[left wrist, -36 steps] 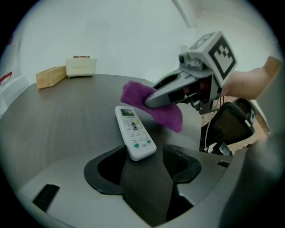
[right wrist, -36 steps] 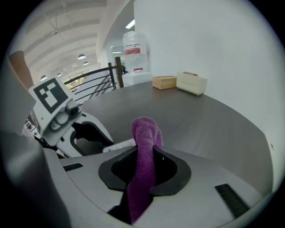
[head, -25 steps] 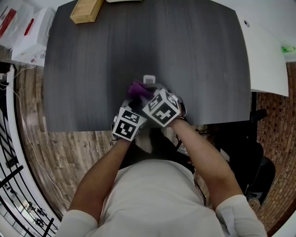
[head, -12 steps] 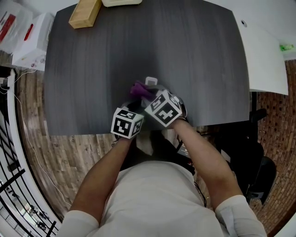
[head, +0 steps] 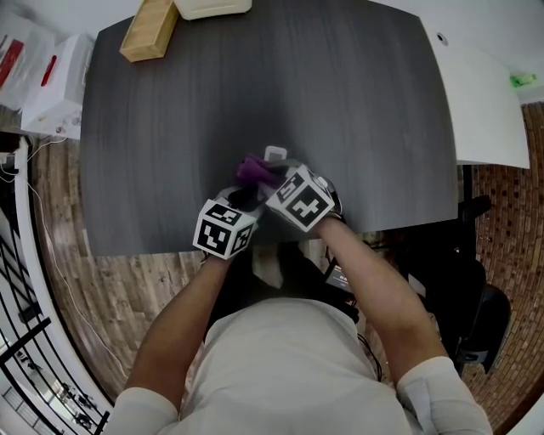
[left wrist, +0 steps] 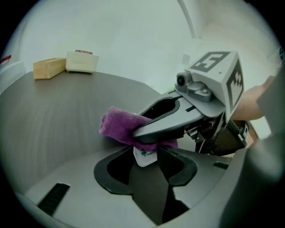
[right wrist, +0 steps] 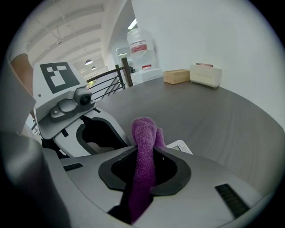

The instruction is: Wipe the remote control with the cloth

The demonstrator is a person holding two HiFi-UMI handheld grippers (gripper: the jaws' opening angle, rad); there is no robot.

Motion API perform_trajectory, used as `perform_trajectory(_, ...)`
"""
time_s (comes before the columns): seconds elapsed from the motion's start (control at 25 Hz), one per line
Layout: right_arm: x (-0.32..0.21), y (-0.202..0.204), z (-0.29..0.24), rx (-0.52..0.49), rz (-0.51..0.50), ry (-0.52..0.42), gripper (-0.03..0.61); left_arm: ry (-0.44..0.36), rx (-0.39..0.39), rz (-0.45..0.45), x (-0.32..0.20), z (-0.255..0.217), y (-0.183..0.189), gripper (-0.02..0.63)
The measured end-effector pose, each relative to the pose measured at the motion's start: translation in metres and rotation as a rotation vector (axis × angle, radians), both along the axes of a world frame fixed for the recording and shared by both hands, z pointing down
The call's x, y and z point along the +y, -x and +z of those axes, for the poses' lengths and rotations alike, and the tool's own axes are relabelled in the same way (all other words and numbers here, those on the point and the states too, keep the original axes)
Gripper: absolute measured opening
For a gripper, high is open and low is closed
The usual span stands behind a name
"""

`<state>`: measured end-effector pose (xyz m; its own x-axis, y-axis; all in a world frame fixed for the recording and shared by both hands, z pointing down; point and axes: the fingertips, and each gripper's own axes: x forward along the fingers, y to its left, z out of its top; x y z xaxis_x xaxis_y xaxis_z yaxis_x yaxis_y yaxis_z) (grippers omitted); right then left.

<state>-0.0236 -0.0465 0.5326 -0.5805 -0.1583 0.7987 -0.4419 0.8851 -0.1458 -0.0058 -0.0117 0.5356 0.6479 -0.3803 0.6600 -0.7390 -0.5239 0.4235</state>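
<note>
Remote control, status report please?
Right gripper shut on cloth. Left gripper jaws just closing, pinching remote control, cloth against it. Nothing blocking.

We have broad bare room across the dark table, ahead and to both sides. Only its far left corner is taken, by a wooden block and a white container. The near edge is tight: the right gripper, clamped on the cloth, crosses just before the left gripper, whose jaws have just been closing on the remote control.
</note>
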Motion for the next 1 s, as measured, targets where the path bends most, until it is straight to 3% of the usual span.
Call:
perform_trajectory(0.16, 0.001, 0.001, 0.001, 0.019, -0.027, -0.003, 0.086, 0.072, 0.043, -0.080, -0.004, 0.010, -0.002, 0.115)
perform_trajectory(0.44, 0.001, -0.002, 0.000, 0.033, -0.036, -0.017, 0.086, 0.142, 0.103, -0.191, -0.003, 0.014, -0.002, 0.112)
perform_trajectory(1.0, -0.004, -0.027, -0.003, 0.020, 0.117, -0.015, 0.086, 0.149, 0.114, -0.225, -0.003, 0.014, 0.000, 0.101)
